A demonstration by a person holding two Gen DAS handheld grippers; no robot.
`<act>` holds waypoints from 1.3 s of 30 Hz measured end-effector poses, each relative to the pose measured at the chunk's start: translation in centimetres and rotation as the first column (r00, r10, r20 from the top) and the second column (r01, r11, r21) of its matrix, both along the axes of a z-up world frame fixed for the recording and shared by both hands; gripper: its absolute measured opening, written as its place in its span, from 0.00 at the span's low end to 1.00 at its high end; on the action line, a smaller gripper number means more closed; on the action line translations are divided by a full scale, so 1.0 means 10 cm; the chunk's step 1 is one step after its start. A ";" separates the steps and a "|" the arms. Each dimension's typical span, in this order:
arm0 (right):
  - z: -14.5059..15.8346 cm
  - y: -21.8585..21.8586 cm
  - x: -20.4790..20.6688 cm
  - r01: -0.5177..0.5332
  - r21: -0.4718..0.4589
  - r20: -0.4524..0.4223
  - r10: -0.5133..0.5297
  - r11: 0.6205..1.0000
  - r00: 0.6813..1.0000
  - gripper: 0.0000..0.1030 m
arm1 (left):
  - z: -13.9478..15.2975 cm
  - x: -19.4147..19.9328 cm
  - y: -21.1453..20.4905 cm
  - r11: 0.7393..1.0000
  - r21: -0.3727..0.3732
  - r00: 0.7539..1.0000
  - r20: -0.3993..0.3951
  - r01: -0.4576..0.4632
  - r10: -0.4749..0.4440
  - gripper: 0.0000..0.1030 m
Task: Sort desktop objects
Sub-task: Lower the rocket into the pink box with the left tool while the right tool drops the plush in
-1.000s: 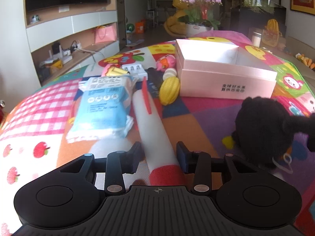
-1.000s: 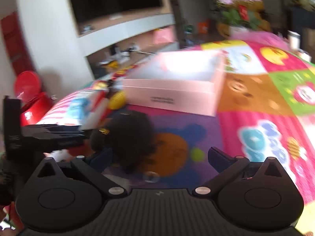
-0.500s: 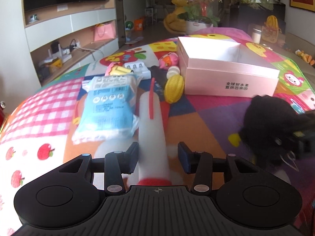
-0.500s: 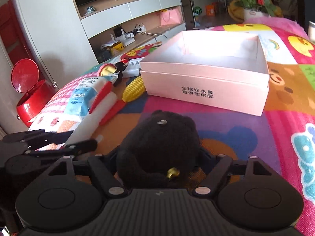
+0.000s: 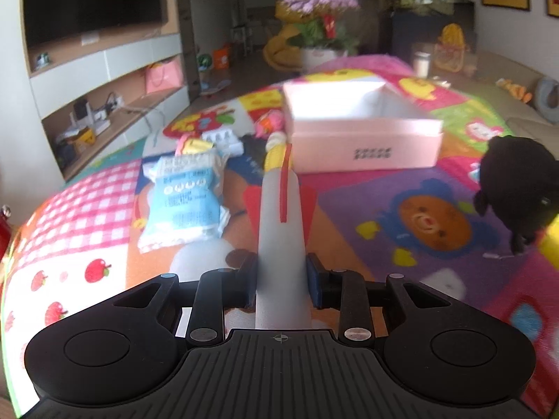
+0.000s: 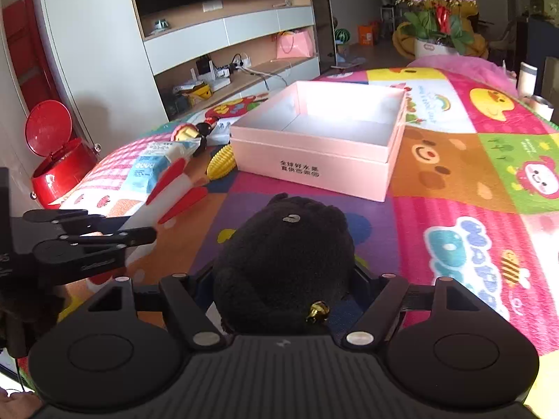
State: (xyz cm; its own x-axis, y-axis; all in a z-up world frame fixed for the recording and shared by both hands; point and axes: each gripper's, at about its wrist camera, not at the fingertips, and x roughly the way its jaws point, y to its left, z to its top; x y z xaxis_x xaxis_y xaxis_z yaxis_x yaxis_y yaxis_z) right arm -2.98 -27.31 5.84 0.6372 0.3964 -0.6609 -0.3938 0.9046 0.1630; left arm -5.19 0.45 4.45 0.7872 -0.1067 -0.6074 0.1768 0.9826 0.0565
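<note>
- Far left, right-wrist view: a red bin (image 6: 57,171) with its lid raised stands beside the table, below the wall unit.
- Left gripper (image 5: 281,281): both pads are pressed against the sides of a white toy rocket (image 5: 281,230) with red fins, pinching its rear body. The rocket points forward over the patterned table cover (image 5: 367,202), nose toward the pink box. The right-wrist view suggests it is clear of the cover, though the angle makes that hard to confirm.
- Left of the rocket: a blue-and-white packet (image 5: 183,202) lies flat on the cover. Beyond it sit a small white case (image 5: 223,141) and a red-and-gold toy figure (image 6: 187,132); the left view is blurred here, so finer detail is not readable.
- A yellow corn-shaped toy (image 6: 220,163) lies just beside the box's near-left corner.
- Centre: the pink box (image 6: 314,160) stands open, interior showing nothing inside, dark print on its front wall.
- Right gripper (image 6: 284,288): the fingers have just been closing and now press on either flank of a black plush toy (image 6: 284,255), which fills the gap between them. A small gold bell (image 6: 319,309) shows at the toy's near edge. The plush sits short of the box, over the purple panel.
- Far end of the table: a pot of purple flowers (image 6: 436,3).
</note>
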 end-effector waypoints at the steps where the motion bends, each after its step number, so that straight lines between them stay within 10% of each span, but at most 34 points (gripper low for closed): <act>1: 0.05 -0.06 -0.05 0.003 0.010 0.012 -0.003 1.000 1.000 0.72 | 0.09 -0.05 -0.01 1.000 -0.006 1.000 0.021 0.013 -0.013 0.31; 6: 0.40 -0.29 -0.15 0.051 0.077 0.111 -0.059 0.996 0.992 0.72 | 0.55 0.14 -0.17 0.994 -0.057 0.988 0.126 0.094 -0.087 0.31; 13: 0.73 -0.35 0.11 0.114 0.089 0.222 -0.131 0.989 0.966 0.72 | 0.96 1.36 -0.64 0.978 -0.142 0.976 0.175 0.154 -0.128 0.32; 18: 0.74 -0.28 0.39 0.132 0.045 0.242 -0.139 0.990 0.960 0.72 | 0.94 1.97 -0.65 0.977 -0.195 0.985 0.168 0.083 -0.050 0.62; 23: 0.82 -0.33 0.73 0.173 0.039 0.290 -0.176 0.984 0.941 0.72 | 0.65 1.65 -0.27 0.972 -0.234 0.990 0.136 0.010 0.022 0.86; 33: 0.88 0.07 1.73 0.196 0.087 0.352 -0.214 0.977 0.911 0.77 | -0.07 0.80 0.13 0.984 -0.158 0.996 0.031 -0.077 0.083 0.93; 39: 0.67 0.21 1.87 0.195 0.071 0.253 -0.207 0.978 0.945 0.81 | -0.26 0.61 0.30 0.983 -0.151 0.994 0.020 -0.103 0.107 0.95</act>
